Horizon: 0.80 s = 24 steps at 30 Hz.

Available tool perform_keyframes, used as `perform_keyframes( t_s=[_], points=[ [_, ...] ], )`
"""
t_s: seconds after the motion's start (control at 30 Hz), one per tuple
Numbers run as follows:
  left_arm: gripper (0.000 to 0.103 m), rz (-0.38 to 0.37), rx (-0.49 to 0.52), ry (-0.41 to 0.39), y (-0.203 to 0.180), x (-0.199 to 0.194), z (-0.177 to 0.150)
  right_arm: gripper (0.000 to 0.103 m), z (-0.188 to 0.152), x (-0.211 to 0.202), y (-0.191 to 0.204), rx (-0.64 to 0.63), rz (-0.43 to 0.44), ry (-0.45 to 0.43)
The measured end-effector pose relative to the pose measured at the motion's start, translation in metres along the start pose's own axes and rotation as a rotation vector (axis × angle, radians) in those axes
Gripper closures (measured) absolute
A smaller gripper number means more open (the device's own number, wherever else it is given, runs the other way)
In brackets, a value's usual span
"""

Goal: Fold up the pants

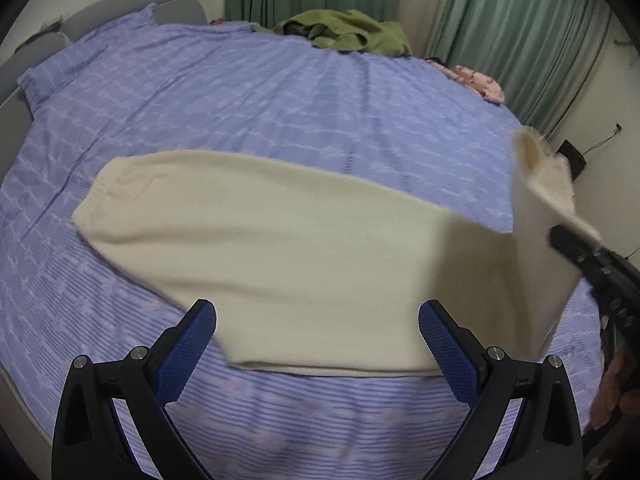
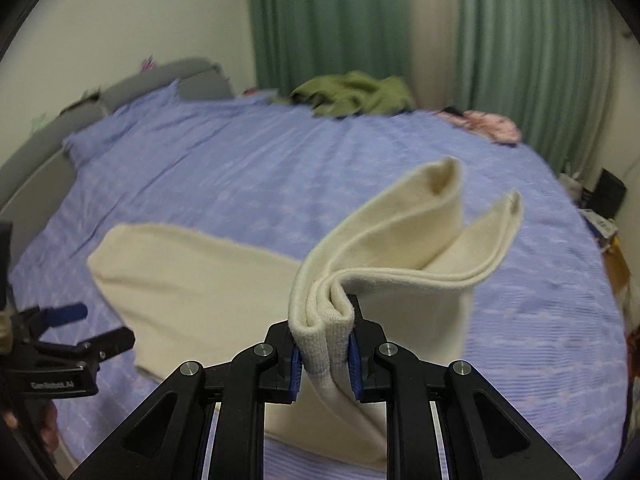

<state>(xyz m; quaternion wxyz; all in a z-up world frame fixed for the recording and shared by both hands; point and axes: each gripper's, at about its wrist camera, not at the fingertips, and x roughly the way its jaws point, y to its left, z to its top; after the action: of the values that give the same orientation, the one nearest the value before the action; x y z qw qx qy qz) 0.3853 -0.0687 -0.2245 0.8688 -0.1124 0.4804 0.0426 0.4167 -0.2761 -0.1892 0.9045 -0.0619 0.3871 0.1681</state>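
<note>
Soft, even indoor light falls across the bed (image 1: 280, 92), casting only faint shadows and no glare. Motion blur smears the curtains (image 2: 532, 52) and bedding, while fisheye distortion bends both views, darkening their corners.

- The pants (image 1: 280, 248) lie across the near part of the bed (image 1: 240, 100); their right end is lifted off it
- a heap of clothes (image 1: 352, 32) sits at the far edge; a smaller garment (image 1: 480, 82) lies to its right
- curtains (image 2: 520, 60) hang behind the bed
</note>
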Motion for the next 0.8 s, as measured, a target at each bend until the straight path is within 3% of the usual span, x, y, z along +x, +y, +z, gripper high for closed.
perform_keyframes(
  t_s=[0.17,0.33,0.5,0.67,0.8],
  points=[
    [0.000,0.016,0.024,0.051,0.041,0.028,-0.005,0.083,-0.018,0.067,0.058,-0.008,0.026,0.127],
    [0.000,-0.055,0.045,0.088,0.063,0.051,-0.003,0.083,-0.053,0.100,0.084,0.002,0.010,0.225],
    [0.000,-0.231,0.103,0.118,0.052,0.078,0.025,0.083,-0.074,0.098,0.082,0.031,-0.005,0.241],
    [0.000,-0.451,0.176,0.206,0.007,0.113,0.051,0.083,-0.093,0.086,0.085,0.052,0.011,0.227],
    [0.005,-0.528,0.207,0.225,-0.027,0.146,0.065,0.082,-0.108,0.091,0.089,0.075,0.021,0.249]
  ],
)
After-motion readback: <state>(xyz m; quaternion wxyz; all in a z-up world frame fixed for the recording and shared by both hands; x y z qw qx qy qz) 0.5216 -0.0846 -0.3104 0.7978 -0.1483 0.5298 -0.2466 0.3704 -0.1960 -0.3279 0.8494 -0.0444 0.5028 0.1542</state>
